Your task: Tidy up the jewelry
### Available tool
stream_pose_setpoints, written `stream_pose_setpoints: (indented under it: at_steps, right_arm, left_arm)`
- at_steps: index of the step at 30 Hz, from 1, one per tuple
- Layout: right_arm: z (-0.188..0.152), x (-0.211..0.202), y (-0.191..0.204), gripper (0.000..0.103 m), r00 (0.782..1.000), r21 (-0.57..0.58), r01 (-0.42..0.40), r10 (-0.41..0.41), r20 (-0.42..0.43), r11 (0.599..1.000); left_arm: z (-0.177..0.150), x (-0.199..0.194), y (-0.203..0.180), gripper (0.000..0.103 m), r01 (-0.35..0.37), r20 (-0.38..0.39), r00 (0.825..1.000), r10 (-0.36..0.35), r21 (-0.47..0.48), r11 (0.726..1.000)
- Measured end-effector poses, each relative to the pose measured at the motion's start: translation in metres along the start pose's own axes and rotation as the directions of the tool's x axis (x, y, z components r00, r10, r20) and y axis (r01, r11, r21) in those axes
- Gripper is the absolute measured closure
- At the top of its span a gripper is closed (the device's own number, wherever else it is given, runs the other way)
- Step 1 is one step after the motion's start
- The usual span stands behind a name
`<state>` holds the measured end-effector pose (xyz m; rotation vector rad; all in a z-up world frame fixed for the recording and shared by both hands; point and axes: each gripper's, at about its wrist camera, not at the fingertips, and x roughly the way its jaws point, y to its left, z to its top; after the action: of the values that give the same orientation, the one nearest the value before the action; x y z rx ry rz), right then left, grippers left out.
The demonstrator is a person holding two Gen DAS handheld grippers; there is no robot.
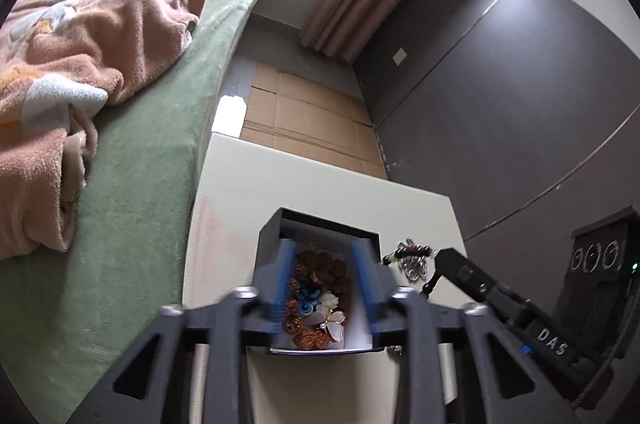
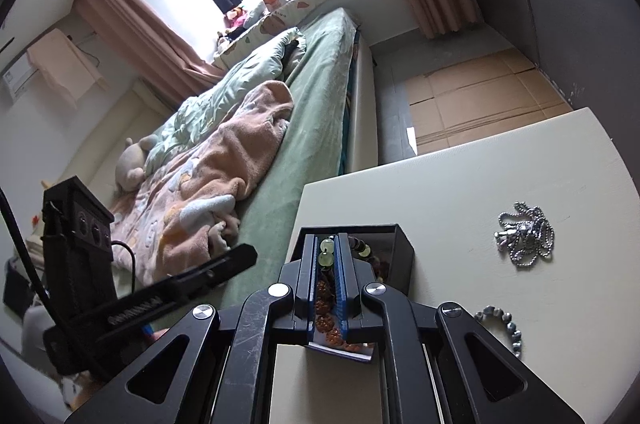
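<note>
A black jewelry box (image 1: 272,236) with a white lining stands on the cream table (image 1: 320,184). It holds a brown bead bracelet (image 1: 320,260), a blue piece and a white flower brooch (image 1: 334,322). My left gripper (image 1: 324,248) is open over the box, empty. My right gripper (image 2: 327,252) is shut on a dark bead bracelet with green beads (image 2: 327,251) above the box (image 2: 400,248). In the left wrist view that bracelet (image 1: 410,253) hangs from the right gripper beside the box. A silver chain necklace (image 2: 526,236) and a silver bead bracelet (image 2: 504,324) lie on the table to the right.
A bed with a green sheet (image 1: 152,128) and a peach blanket (image 1: 80,64) runs along the table's left side. Flattened cardboard (image 1: 304,112) covers the floor beyond the table. A dark wardrobe wall (image 1: 500,84) stands to the right.
</note>
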<state>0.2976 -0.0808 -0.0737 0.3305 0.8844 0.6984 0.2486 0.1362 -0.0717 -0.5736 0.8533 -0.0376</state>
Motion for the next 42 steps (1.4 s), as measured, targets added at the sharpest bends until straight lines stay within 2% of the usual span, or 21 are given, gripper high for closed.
stream_pose_setpoints:
  at_steps: [1,5,7,9,10,11,13,17,20,25,28,30,31,42]
  right_arm:
    - [0.0,0.001,0.001,0.094,1.0,0.0,-0.001,0.001,-0.003,1.0]
    - [0.0,0.007,0.004,0.094,0.999,0.009,-0.031,0.031,-0.014,0.999]
    - [0.001,0.011,0.006,0.094,0.999,0.011,-0.037,0.038,-0.019,0.999]
    - [0.001,0.019,0.007,0.093,0.999,0.015,-0.032,0.033,-0.038,0.999]
    - [0.001,0.024,0.006,0.093,0.998,0.022,-0.013,0.014,-0.058,1.0]
    - [0.0,0.031,0.003,0.088,0.995,0.032,0.018,-0.015,-0.094,0.999]
    - [-0.003,0.04,-0.006,0.052,0.986,0.052,0.059,-0.05,-0.161,0.997]
    - [-0.007,0.022,-0.017,0.049,0.986,0.051,0.064,-0.056,-0.155,0.997]
    - [-0.007,0.004,-0.027,0.037,0.983,0.035,0.107,-0.101,-0.153,0.994]
    - [-0.01,-0.022,-0.049,0.036,0.976,0.048,0.141,-0.131,-0.172,0.989]
    - [-0.011,-0.037,-0.061,0.033,0.974,0.057,0.16,-0.149,-0.17,0.985]
    - [-0.013,-0.048,-0.071,0.013,0.973,0.071,0.171,-0.157,-0.168,0.983]
    - [-0.013,-0.052,-0.075,0.009,0.973,0.079,0.175,-0.16,-0.165,0.981]
    - [-0.015,-0.095,-0.131,0.009,0.965,0.213,0.249,-0.222,-0.142,0.945]
  left_arm:
    - [0.0,-0.002,0.001,0.046,0.0,0.008,1.0,0.0,-0.007,1.0]
    - [0.004,-0.01,0.008,0.042,-0.008,0.04,0.999,0.009,-0.033,0.999]
    - [0.004,-0.01,0.011,0.027,-0.015,0.042,0.999,0.017,-0.046,0.999]
    - [0.004,-0.01,0.014,0.016,-0.014,0.043,0.999,0.017,-0.058,0.998]
    - [0.004,-0.011,0.014,0.016,-0.014,0.045,0.999,0.017,-0.061,0.998]
    - [0.004,-0.011,0.014,0.016,-0.017,0.046,0.999,0.019,-0.059,0.998]
    - [0.004,-0.009,0.013,0.016,-0.027,0.042,0.999,0.029,-0.053,0.998]
    - [0.004,-0.007,0.008,0.016,-0.018,0.032,0.999,0.02,-0.038,0.999]
    - [0.002,-0.006,-0.002,0.016,-0.025,0.032,0.999,0.025,0.003,1.0]
    - [-0.003,-0.007,-0.018,0.016,-0.022,0.03,0.999,0.02,0.048,0.999]
    - [-0.009,-0.004,-0.034,0.016,-0.059,0.031,0.998,0.055,0.122,0.991]
    - [-0.013,-0.002,-0.044,0.016,-0.072,0.032,0.997,0.068,0.167,0.983]
    - [-0.015,0.0,-0.047,0.016,-0.069,0.028,0.997,0.065,0.179,0.982]
    - [-0.036,0.027,-0.086,0.018,-0.054,-0.045,0.996,0.071,0.303,0.951]
